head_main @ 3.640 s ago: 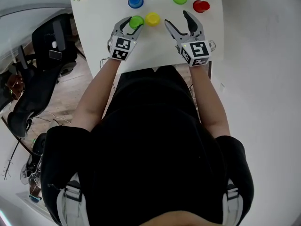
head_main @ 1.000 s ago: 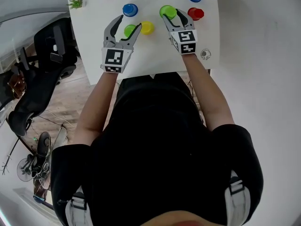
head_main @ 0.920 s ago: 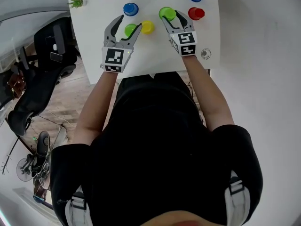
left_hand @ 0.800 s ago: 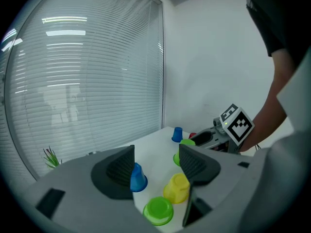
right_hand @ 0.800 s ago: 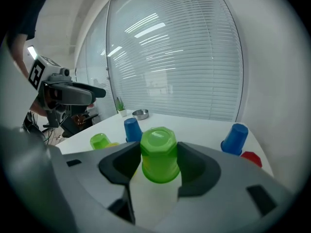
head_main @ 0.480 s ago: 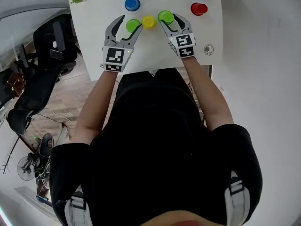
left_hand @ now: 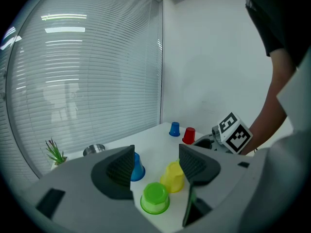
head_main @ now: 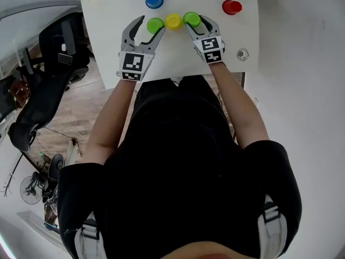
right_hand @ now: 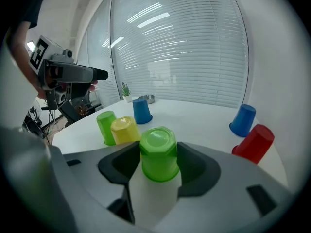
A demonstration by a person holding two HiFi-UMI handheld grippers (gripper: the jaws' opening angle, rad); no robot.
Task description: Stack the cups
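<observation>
Set down just right of the yellow cup [head_main: 173, 21], the right green cup [right_hand: 158, 152] was being released by the opening right gripper [head_main: 195, 21]. The left green cup [left_hand: 155, 198] was straddled, untouched, by the wide-spread left gripper [head_main: 149, 25], likely for pickup.

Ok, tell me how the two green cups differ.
The left green cup stands loose between the left gripper's wide jaws; the right green cup fills the right gripper's opening jaws. The left green cup sits left of the yellow cup, the right green cup right of it. Both stand upside down.
</observation>
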